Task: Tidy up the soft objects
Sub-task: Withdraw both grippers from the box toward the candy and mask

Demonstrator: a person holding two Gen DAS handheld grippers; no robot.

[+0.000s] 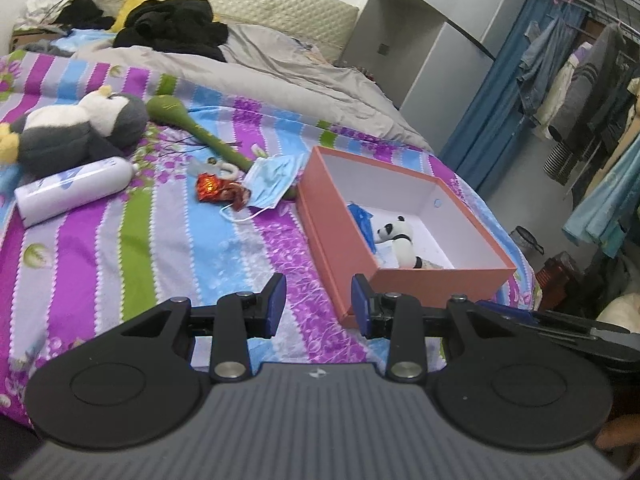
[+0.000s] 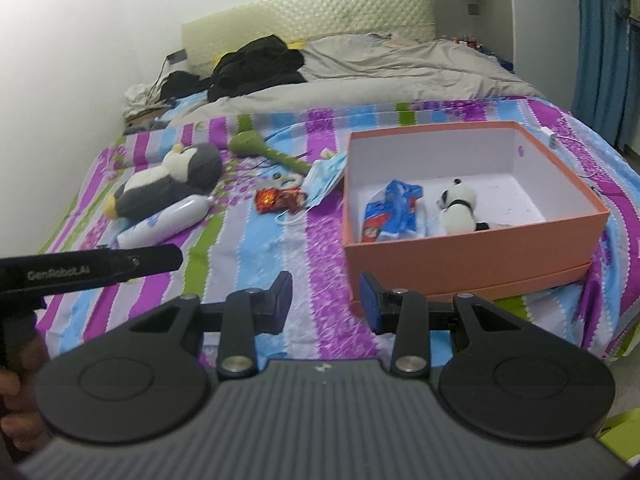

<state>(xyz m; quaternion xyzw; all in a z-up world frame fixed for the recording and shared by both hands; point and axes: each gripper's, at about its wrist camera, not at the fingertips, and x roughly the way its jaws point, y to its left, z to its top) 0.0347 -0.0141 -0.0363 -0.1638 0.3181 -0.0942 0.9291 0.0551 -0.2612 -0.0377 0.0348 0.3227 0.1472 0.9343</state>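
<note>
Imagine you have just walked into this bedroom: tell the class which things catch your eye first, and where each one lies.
An open salmon-pink cardboard box sits on the striped purple, blue and green bedspread, with a small black-and-white panda plush and a blue printed packet inside. Left of the box lie a crumpled blue face mask, a large grey-and-white penguin plush and a white bottle on its side. Both grippers are empty.

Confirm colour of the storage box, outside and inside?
The box is salmon-orange outside and white inside; the right wrist view shows it best.
</note>
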